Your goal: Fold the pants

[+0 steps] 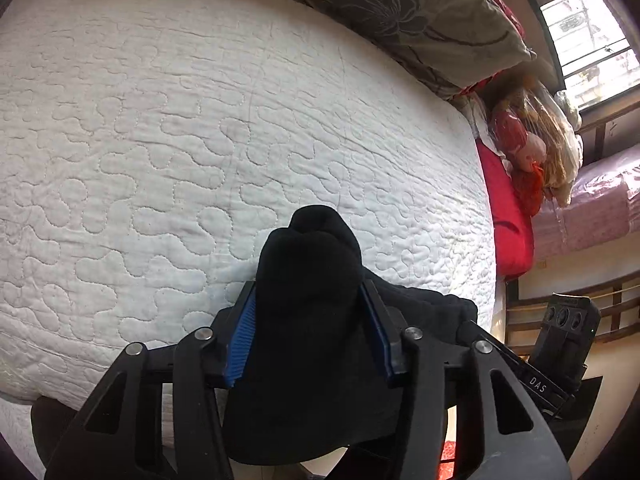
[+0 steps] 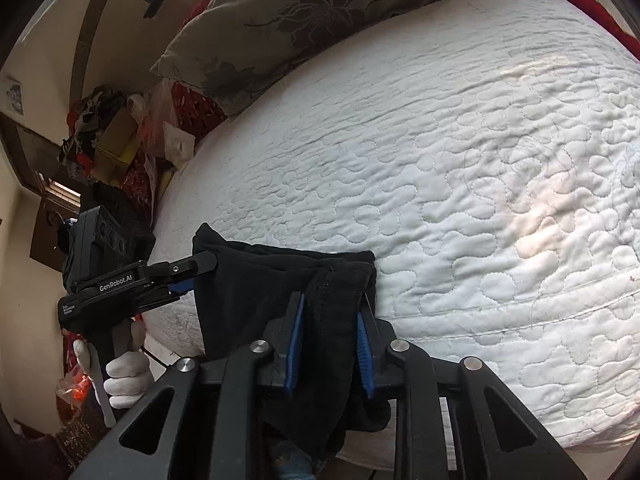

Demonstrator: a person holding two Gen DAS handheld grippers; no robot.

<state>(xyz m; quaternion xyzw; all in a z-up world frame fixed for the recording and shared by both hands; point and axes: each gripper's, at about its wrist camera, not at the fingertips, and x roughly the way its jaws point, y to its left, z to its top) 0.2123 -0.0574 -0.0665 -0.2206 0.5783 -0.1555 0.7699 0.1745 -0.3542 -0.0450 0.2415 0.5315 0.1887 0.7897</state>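
Right now your left gripper (image 1: 308, 320) and right gripper (image 2: 330, 340) are each clamped on bunched black pants (image 2: 280, 280) — held at the near edge of the white quilted bed (image 2: 460, 160). A floral pillow (image 2: 300, 12) lies at the far side.

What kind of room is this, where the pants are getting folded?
Most likely a lived-in bedroom. A bed with a white quilted mattress cover fills the view, a floral-print pillow lies at its far edge, and boxes and bags are piled beside it.
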